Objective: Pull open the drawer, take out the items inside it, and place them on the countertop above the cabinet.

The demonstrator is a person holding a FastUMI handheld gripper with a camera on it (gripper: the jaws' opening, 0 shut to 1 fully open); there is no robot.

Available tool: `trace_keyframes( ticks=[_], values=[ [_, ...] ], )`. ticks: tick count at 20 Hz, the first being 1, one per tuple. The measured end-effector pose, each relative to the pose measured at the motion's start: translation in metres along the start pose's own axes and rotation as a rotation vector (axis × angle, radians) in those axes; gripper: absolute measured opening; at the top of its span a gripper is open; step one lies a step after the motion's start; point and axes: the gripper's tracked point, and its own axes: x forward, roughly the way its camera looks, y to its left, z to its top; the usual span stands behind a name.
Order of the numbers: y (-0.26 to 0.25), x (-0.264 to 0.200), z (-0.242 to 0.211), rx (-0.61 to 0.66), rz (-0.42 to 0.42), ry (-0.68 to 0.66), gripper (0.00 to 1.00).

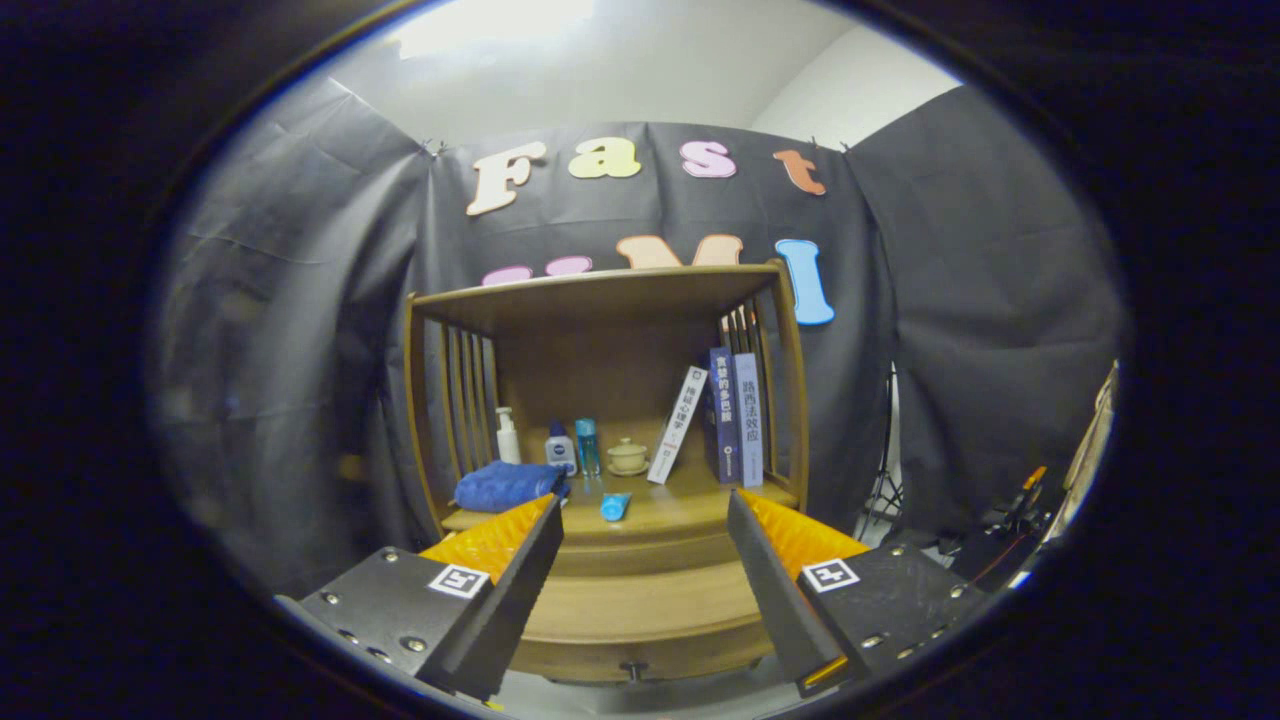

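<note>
While we hold the gripper (645, 580) back from the small wooden cabinet (600, 420), its two fingers stand spread wide with nothing between them, framing the cabinet front so that the next approach can be lined up. Low between the fingers we see the curved wooden drawer front (640, 620), which looks closed, with a small dark knob (631, 668) at its lower edge; whatever lies inside is hidden from us. We judge the task is at its start: the knob must be pinched and drawn toward us first.

Above the drawer, the smooth wooden countertop (690, 505) already carries things, probably arranged as ordinary shelf clutter. A folded blue towel (507, 486), soft and bulky, lies just beyond the left finger, and a small blue tube (615, 506) lies flat near the front edge. Further back stand a white pump bottle (507, 436), a small white bottle with a blue cap (560, 448), a slim translucent blue bottle (587, 445) and a squat beige lidded pot (627, 456). One white book (678, 425) leans against two upright dark blue books (736, 415) by the slatted right side. Bare wood toward the front right seems the easiest landing spot.
</note>
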Motion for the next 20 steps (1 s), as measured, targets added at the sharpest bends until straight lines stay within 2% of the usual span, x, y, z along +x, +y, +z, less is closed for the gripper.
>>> trace_keyframes(
  ticks=[7, 20],
  values=[
    [-0.013, -0.007, -0.07, -0.002, -0.012, 0.03, 0.98],
    [0.013, -0.008, -0.172, -0.072, 0.061, 0.164, 0.98]
  ],
)
